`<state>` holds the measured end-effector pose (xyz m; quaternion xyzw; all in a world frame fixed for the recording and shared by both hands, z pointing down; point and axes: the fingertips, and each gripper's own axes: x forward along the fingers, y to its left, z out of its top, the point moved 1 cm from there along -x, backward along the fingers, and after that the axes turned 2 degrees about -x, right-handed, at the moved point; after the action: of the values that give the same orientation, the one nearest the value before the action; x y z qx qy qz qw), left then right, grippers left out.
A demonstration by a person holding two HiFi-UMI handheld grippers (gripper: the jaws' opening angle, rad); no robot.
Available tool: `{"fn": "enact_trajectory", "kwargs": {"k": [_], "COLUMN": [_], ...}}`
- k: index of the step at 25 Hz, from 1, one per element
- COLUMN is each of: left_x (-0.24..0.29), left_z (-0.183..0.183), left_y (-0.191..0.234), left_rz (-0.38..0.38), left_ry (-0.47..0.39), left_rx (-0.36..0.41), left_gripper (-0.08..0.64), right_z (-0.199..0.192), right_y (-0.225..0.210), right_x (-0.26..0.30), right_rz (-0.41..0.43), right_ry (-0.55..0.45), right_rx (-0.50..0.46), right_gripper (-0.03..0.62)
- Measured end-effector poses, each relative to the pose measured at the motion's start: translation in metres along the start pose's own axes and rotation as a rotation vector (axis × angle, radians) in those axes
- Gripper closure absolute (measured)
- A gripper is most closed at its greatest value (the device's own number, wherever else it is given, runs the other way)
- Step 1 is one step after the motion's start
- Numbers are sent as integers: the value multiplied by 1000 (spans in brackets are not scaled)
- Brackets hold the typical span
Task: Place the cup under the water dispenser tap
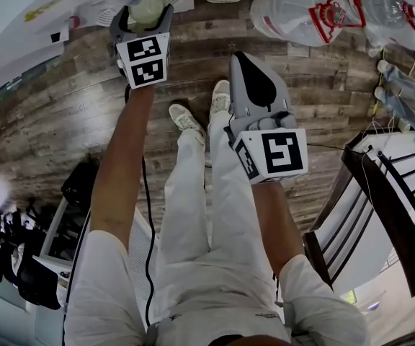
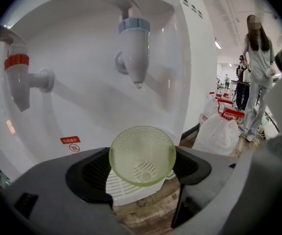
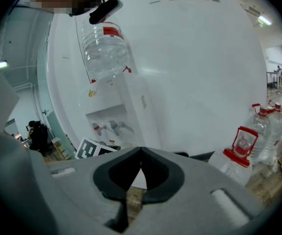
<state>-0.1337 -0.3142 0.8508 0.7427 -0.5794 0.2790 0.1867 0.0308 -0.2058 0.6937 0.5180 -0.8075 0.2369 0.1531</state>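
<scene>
Left claw [image 2: 142, 173]: clamped on the cup [image 2: 142, 153], with the jaws standing wide and one pad at each side of its wall.
Right claw [image 3: 140, 174]: jaws together, nothing between them, well back from the dispenser [image 3: 146, 72].
Cup location: below the blue tap [image 2: 133, 48] and over the white grille [image 2: 123, 190]. Contact with the grille cannot be confirmed.
Risk, slip: the wall is smooth, thin and round, and only the sides are caught. A loose squeeze could drop the cup, and a hard one could deform it.
Risk, offset: the base may land off the spout line or on the grille edge, caused by setting down before it is centred. Water would miss, or the cup would tip on release.
Risk, strike: the rim could knock the spout if the cup is lifted.
Cup heading: mouth upward, interior showing, base toward the grille.
Long axis: base to rim — judged near upright, leaning slightly back toward the claw.
</scene>
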Motion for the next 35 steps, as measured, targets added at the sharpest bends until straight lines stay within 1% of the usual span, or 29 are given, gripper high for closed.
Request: {"fn": "enact_trajectory", "kwargs": {"k": [7, 9, 10, 11, 16, 22, 30, 35], "left_x": [9, 8, 8, 8, -4, -30, -88, -128], "left_z": [0, -2, -2, -1, 10, 24, 56, 87], "left_y": [-2, -2, -1, 0, -1, -5, -17, -24], "left_rz": [-7, -3, 1, 2, 0, -9, -29, -31], "left_ry": [11, 12, 12, 12, 5, -7, -40, -69], "left_rx": [13, 6, 0, -9, -33, -55, -62, -114], "left_gripper": [181, 172, 143, 132, 130, 130, 132, 139], "right_z": [-3, -1, 2, 5, 13, 28, 63, 89], "right_y": [0, 0, -1, 0, 5, 14, 25, 30], "right_x": [3, 1, 1, 1, -2, -15, -48, -69], "right_rz": [1, 2, 2, 2, 5, 4, -12, -15], "right_ry": [6, 7, 2, -4, -18, -31, -66, -91], "right_rx": [7, 33, 42, 44, 33, 14, -3, -10], "right_gripper": [594, 594, 594, 594, 594, 594, 594, 594]}}
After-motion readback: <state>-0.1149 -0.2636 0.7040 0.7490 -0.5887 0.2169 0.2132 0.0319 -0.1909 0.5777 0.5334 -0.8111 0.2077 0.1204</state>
